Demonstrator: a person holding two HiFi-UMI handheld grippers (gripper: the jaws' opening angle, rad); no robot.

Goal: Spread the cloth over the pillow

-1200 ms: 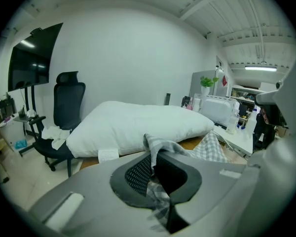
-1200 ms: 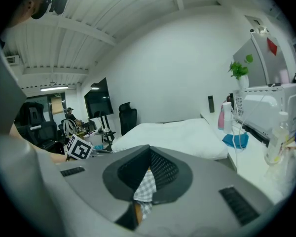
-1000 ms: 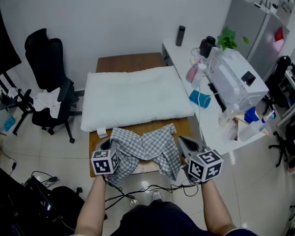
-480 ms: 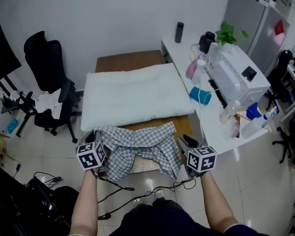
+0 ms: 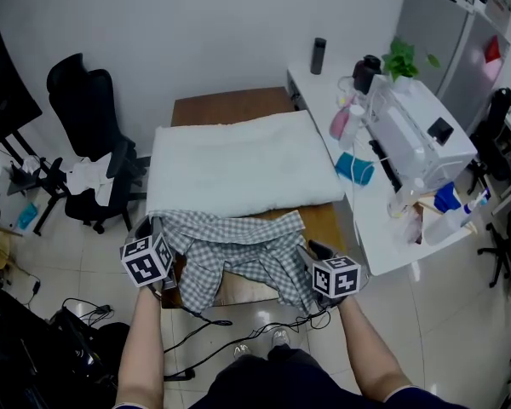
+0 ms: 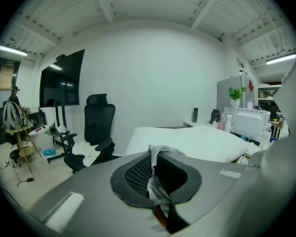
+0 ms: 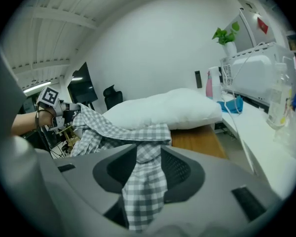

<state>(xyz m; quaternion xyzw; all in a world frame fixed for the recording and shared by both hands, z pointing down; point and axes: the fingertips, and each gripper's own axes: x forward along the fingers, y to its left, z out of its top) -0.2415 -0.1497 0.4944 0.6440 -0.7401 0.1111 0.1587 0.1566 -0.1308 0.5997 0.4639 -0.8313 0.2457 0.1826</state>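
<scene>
A white pillow (image 5: 238, 164) lies across the brown table (image 5: 230, 106). The grey checked cloth (image 5: 238, 245) is bunched at the table's near edge, just in front of the pillow. My left gripper (image 5: 156, 231) is shut on the cloth's left corner; a strip of cloth (image 6: 158, 194) is pinched between the jaws of that gripper (image 6: 155, 174). My right gripper (image 5: 311, 252) is at the cloth's right end. Its jaws (image 7: 148, 167) are opening, and a hanging fold of cloth (image 7: 145, 181) lies loosely between them. The pillow (image 7: 167, 107) is straight ahead.
A black office chair (image 5: 89, 118) with white fabric on it stands left of the table. A white counter (image 5: 383, 169) at the right carries bottles, a plant, a blue item and a white appliance. Cables (image 5: 204, 331) trail on the tiled floor by my feet.
My left gripper has moved left and slightly forward, pulling the cloth's corner out, so the cloth is stretched wider. My right gripper has shifted a little toward me.
</scene>
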